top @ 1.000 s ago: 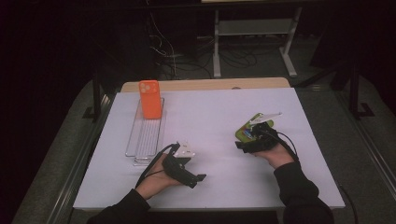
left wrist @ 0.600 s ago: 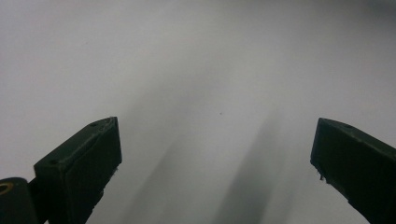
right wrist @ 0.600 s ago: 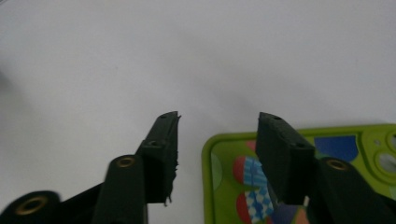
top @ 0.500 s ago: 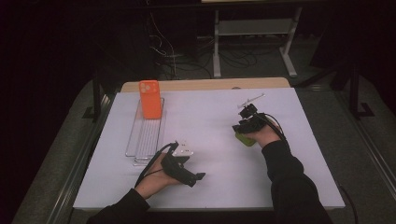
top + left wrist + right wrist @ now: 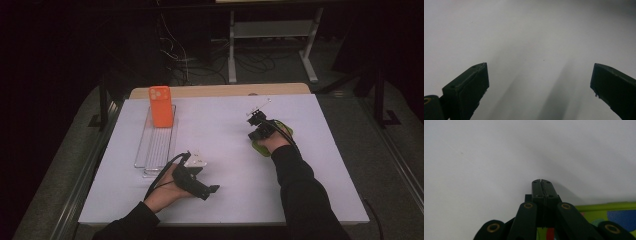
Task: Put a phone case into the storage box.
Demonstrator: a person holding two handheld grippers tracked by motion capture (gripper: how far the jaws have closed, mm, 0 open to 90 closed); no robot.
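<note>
An orange phone case (image 5: 161, 106) stands upright at the far end of a clear ribbed tray (image 5: 156, 145) on the left of the white table. My left gripper (image 5: 205, 177) rests near the front edge, right of the tray; its jaws stand wide apart over bare table in the left gripper view (image 5: 540, 85). My right gripper (image 5: 254, 119) points away from me at the right of the middle. Its jaws have just been closing and meet with nothing between them (image 5: 541, 181). A lime-green flat thing (image 5: 262, 147) with blue and red patches (image 5: 609, 216) lies under that hand.
The white sheet (image 5: 220, 125) covers a wooden tabletop whose far edge (image 5: 220, 91) shows. A dark floor, cables and a metal stand (image 5: 272, 30) lie beyond. A metal rail (image 5: 85, 185) runs along the table's left side.
My right hand has moved away from me and a little left across the table, and its jaws have closed. The left hand has stayed put.
</note>
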